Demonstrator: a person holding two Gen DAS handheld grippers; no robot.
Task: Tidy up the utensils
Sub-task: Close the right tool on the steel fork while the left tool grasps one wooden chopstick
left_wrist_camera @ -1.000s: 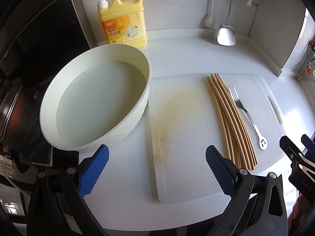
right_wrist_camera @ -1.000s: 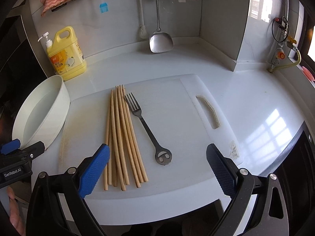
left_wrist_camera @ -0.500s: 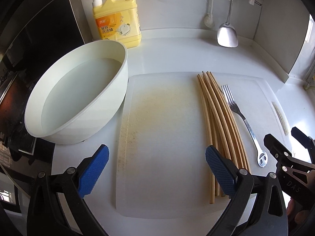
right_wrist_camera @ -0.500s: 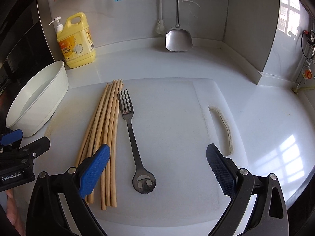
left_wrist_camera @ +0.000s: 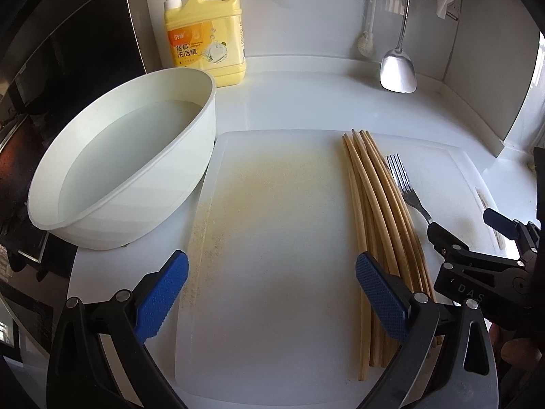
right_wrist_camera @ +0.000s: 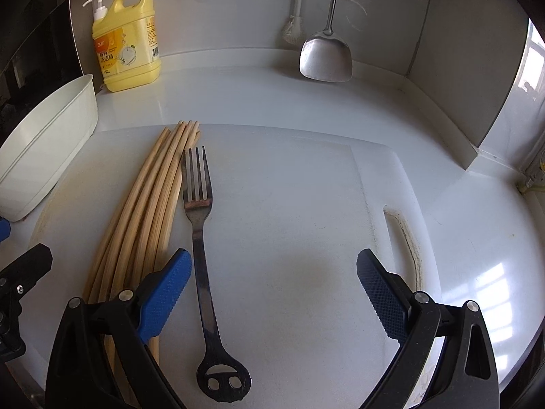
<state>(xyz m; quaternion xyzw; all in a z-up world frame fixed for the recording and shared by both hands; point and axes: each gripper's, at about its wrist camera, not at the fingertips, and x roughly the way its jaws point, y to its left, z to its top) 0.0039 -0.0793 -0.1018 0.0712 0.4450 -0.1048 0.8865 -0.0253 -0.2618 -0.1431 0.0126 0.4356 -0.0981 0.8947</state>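
Several wooden chopsticks (left_wrist_camera: 378, 211) lie bundled on a white cutting board (left_wrist_camera: 272, 238), with a metal fork (left_wrist_camera: 405, 187) just right of them. My left gripper (left_wrist_camera: 272, 293) is open and empty above the board's near middle, its right finger over the chopsticks' near ends. In the right wrist view the chopsticks (right_wrist_camera: 150, 204) and the fork (right_wrist_camera: 201, 245) lie on the board (right_wrist_camera: 306, 221). My right gripper (right_wrist_camera: 272, 293) is open and empty, low over the board, with the fork's handle just inside its left finger.
A white basin (left_wrist_camera: 119, 170) with water stands left of the board. A yellow detergent bottle (left_wrist_camera: 204, 34) stands at the back wall. A steel spatula (left_wrist_camera: 398, 68) hangs at the back right. A black stove (left_wrist_camera: 20, 136) lies at the far left.
Both grippers have moved forward and lower toward the board. The right gripper now has the fork's handle between its fingers. Chopsticks and fork have not moved.
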